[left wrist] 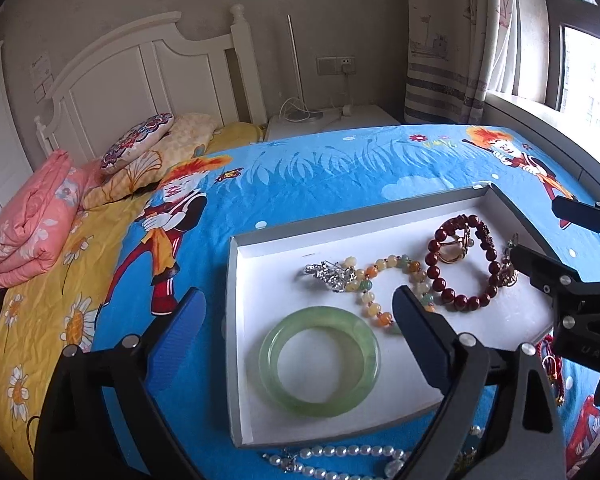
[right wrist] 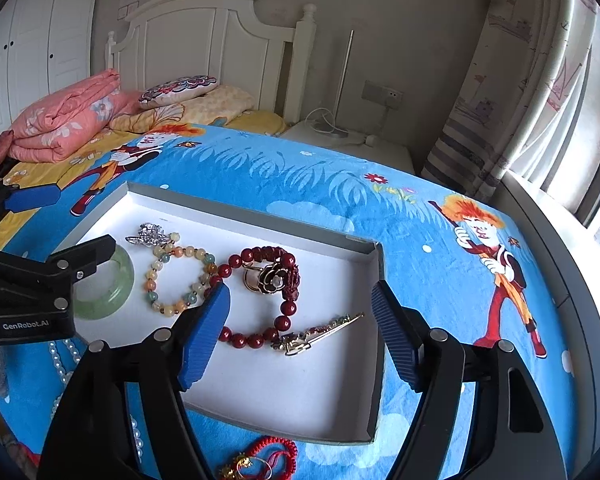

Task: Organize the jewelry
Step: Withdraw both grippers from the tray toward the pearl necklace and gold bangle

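A shallow white box (left wrist: 260,280) (right wrist: 260,400) lies on the blue bedspread. In it are a green jade bangle (left wrist: 319,360) (right wrist: 112,288), a silver brooch (left wrist: 332,274) (right wrist: 150,234), a multicolour bead bracelet (left wrist: 396,280) (right wrist: 176,280), a dark red bead bracelet (left wrist: 460,300) (right wrist: 256,336), a gold flower ring (left wrist: 454,250) (right wrist: 270,278) and a gold hair clip (right wrist: 320,336). A pearl necklace (left wrist: 340,456) (right wrist: 62,364) and a red cord bracelet (right wrist: 272,460) (left wrist: 554,368) lie outside it. My left gripper (left wrist: 300,332) is open above the bangle. My right gripper (right wrist: 300,320) is open above the hair clip.
A folded pink quilt (left wrist: 32,220) and pillows (left wrist: 140,144) lie at the head of the bed by the white headboard (left wrist: 140,68). A white nightstand (left wrist: 332,120) with a lamp stands beyond the bed. A curtain and window (left wrist: 580,80) are at the right.
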